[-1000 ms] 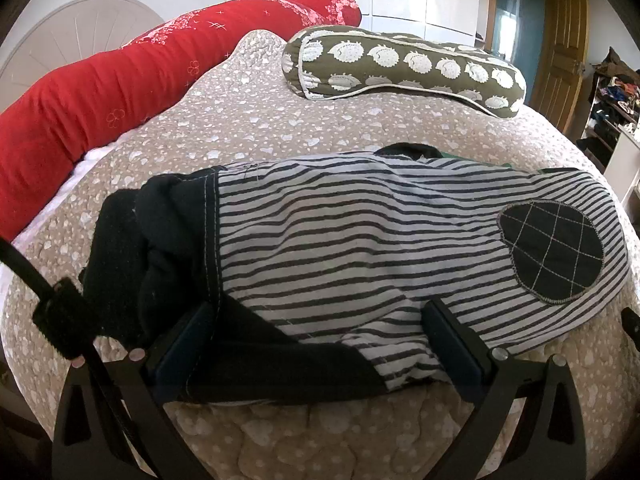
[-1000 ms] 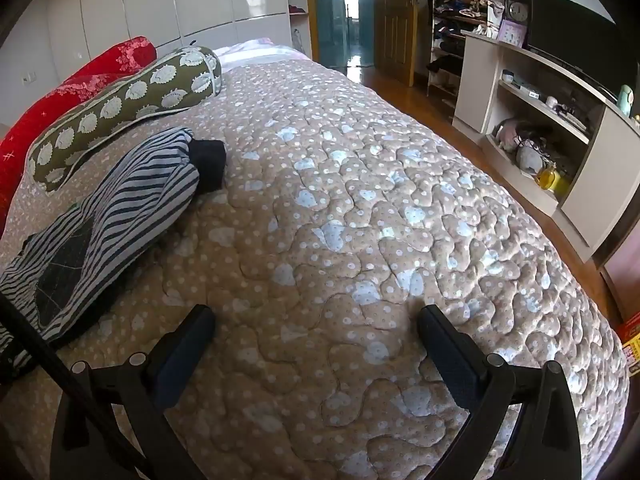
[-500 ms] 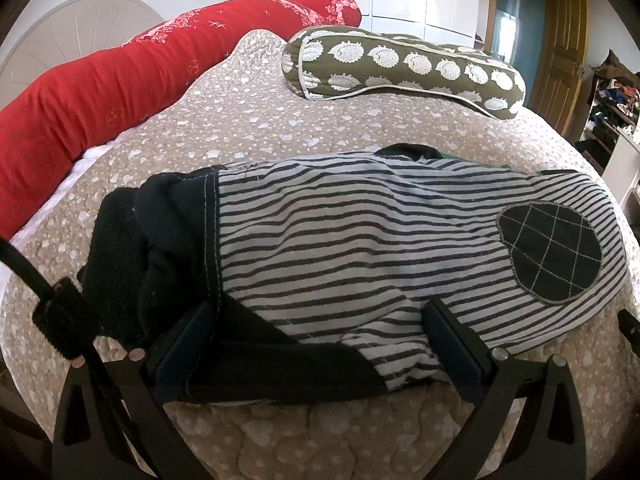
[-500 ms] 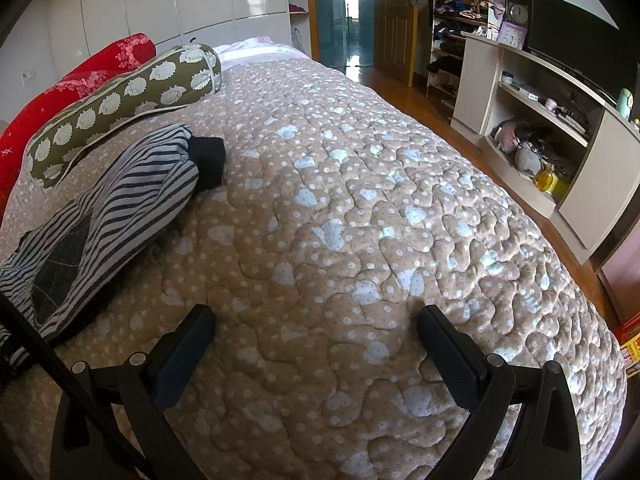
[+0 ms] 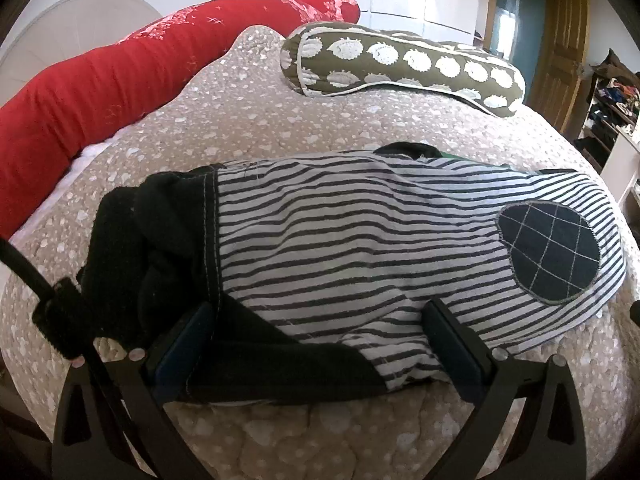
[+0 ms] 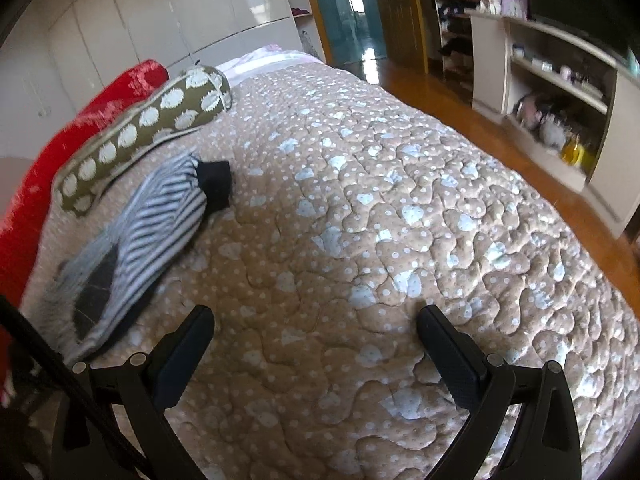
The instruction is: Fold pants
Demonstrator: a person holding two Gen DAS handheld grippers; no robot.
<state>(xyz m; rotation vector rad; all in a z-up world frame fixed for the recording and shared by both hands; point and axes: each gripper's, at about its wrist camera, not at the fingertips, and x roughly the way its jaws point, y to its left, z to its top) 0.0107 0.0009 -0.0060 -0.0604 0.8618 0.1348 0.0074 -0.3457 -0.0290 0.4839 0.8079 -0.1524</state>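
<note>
Black-and-white striped cotton pants [image 5: 360, 248] are lying folded on the beige quilted bedspread [image 5: 248, 128], well short of the olive bolster pillow with white spots [image 5: 400, 68]. A round dark checked patch [image 5: 550, 256] is showing at the end far from the black waistband [image 5: 160, 248]. Left claw [image 5: 320, 344] is spreading wide, fingers resting on the near edge of the pants, clamping nothing. What lies beneath the top layer is hidden. Right claw [image 6: 316, 344] is gaping wide over bare bedspread, empty, beside the pants [image 6: 152, 232], which are blurring there. Long red bolster [image 5: 120, 80] is lying beyond the olive pillow, partly cut off.
</note>
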